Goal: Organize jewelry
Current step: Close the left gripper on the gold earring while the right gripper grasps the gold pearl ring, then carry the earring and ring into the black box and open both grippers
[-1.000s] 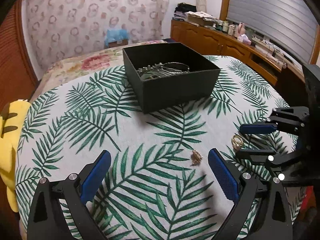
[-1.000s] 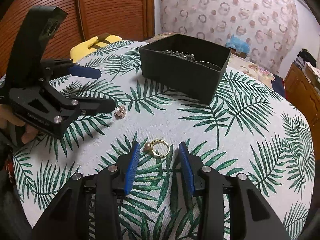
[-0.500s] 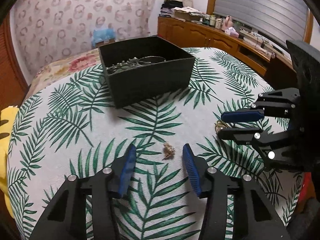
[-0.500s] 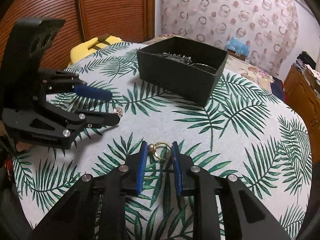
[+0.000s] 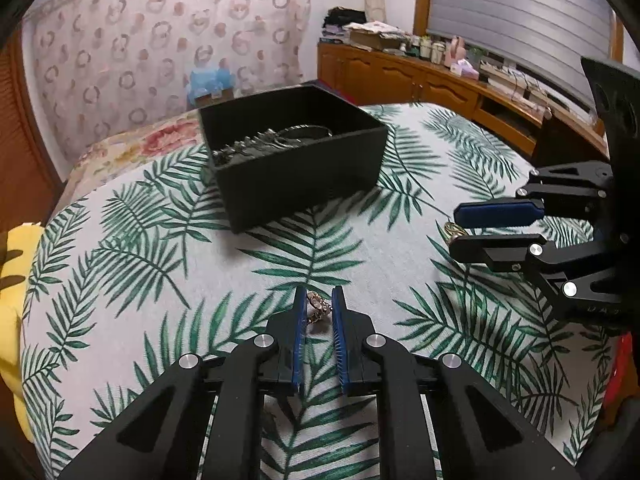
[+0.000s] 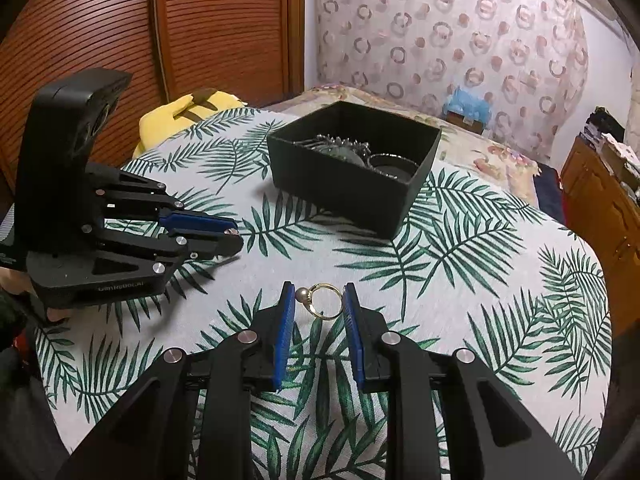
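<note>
My left gripper (image 5: 317, 306) is shut on a small gold trinket (image 5: 316, 312), pinched between its blue pads at the table surface. My right gripper (image 6: 319, 300) is shut on a gold ring with a pearl (image 6: 322, 300), held between its blue pads. An open black box (image 5: 294, 152) with silver jewelry inside stands at the far middle of the table; it also shows in the right wrist view (image 6: 352, 176). Each gripper shows in the other's view, the right one (image 5: 456, 232) and the left one (image 6: 236, 236).
The round table (image 5: 120, 240) has a palm-leaf cloth. A yellow plush (image 6: 188, 112) sits at its left edge. A bed with a floral cover (image 5: 132, 148) lies behind. A wooden cabinet (image 5: 440, 84) with clutter runs along the right wall.
Both grippers have closed from wide open: the left onto the gold trinket, the right onto the pearl ring. The left gripper also moved forward to the trinket.
</note>
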